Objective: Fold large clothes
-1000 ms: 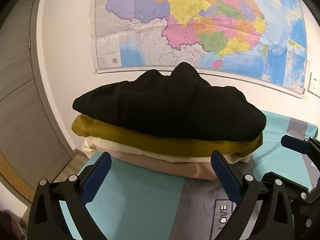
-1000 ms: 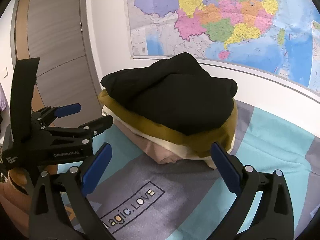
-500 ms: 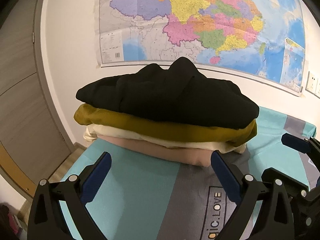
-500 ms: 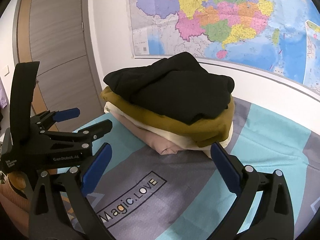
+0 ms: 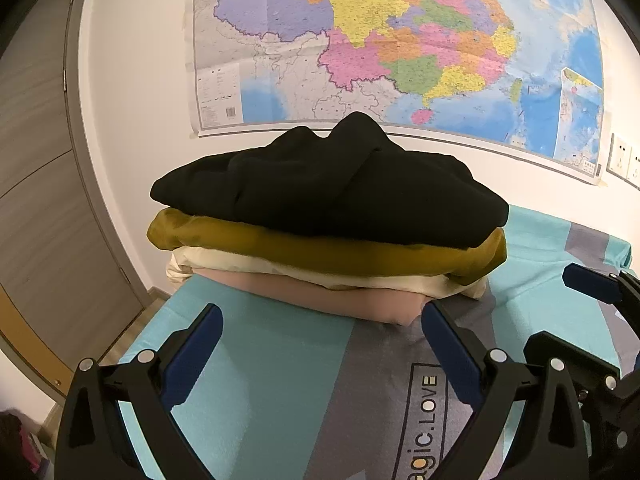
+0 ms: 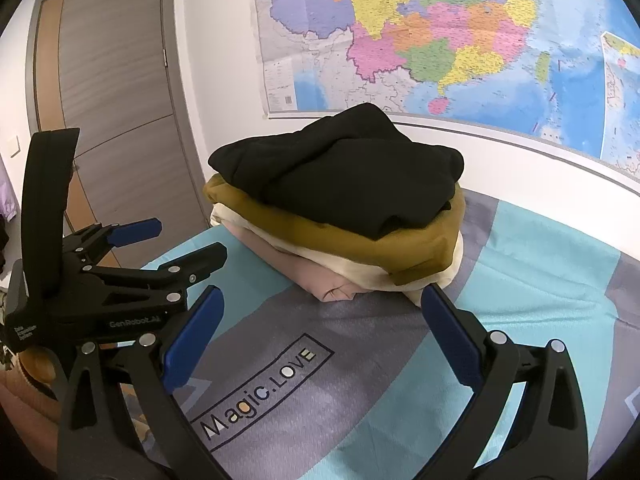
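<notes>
A stack of folded clothes (image 5: 328, 236) (image 6: 340, 208) rests on the teal and grey sheet (image 5: 280, 364) (image 6: 360, 344) near the wall. A black garment (image 5: 332, 184) (image 6: 340, 176) lies on top, then a mustard one (image 5: 320, 248), a cream one (image 5: 304, 270) and a pink one (image 5: 340, 300) at the bottom. My left gripper (image 5: 320, 316) hovers just in front of the stack, open and empty. My right gripper (image 6: 320, 300) is also open and empty, a little short of the stack's near corner. The left gripper (image 6: 176, 240) shows at the left of the right wrist view.
A large colourful map (image 5: 400, 48) hangs on the white wall behind the stack. A grey door (image 6: 116, 92) stands to the left. Wall sockets (image 5: 624, 160) sit at the right. The sheet carries a "Magic.LOVE" print (image 6: 260, 392). Wood floor (image 5: 132, 320) lies beyond the bed's left edge.
Both grippers have drawn back from the stack, which now looks smaller and farther away. More of the sheet shows in front of it. The clothes have not moved.
</notes>
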The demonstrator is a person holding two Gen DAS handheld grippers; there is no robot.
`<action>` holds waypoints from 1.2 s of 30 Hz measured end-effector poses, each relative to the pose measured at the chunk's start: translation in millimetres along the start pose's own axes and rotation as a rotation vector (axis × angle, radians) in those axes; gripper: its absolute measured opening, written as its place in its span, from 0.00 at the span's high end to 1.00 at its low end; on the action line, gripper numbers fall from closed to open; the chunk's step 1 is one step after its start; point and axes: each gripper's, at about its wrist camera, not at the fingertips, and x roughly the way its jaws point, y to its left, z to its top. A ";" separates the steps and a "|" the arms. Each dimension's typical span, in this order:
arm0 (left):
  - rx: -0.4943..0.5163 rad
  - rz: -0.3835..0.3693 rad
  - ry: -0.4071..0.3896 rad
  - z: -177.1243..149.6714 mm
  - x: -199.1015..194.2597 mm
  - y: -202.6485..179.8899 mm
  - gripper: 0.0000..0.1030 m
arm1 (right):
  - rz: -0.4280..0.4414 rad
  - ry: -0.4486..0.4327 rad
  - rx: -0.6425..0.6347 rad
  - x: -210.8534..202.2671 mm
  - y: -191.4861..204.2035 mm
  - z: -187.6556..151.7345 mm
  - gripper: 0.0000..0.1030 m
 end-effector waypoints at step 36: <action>0.006 -0.001 -0.006 -5.0 -3.8 -1.1 0.07 | 0.005 0.004 0.011 -0.8 5.1 -5.3 0.06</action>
